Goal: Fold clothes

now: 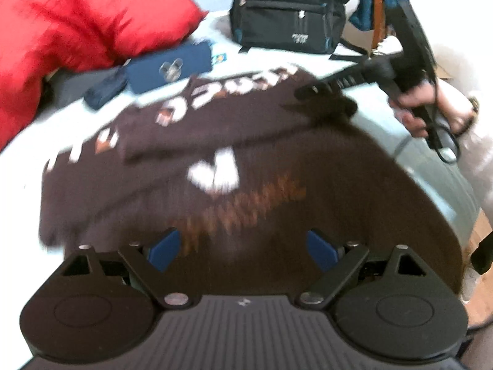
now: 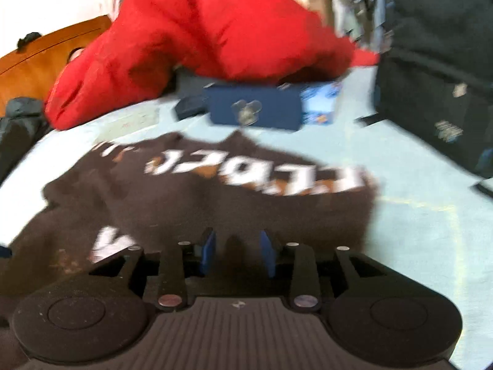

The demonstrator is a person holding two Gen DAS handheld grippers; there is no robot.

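While the brown sweatshirt [image 1: 277, 166] lies spread on the pale bed sheet [image 2: 431, 209], partly folded with its white lettering upside down to us, we hold our left gripper [image 1: 243, 248] low over its near hem, jaws spread wide and gripping nothing. Our right gripper [image 2: 236, 254] sits at the garment's near edge, blue pads [image 2: 208, 248] drawn closer but with a gap showing; whether cloth is pinched, we cannot tell. Beyond: red pillow [image 1: 77, 21], navy box [image 2: 255, 109], black backpack [image 1: 286, 9]. Both views are blurred.
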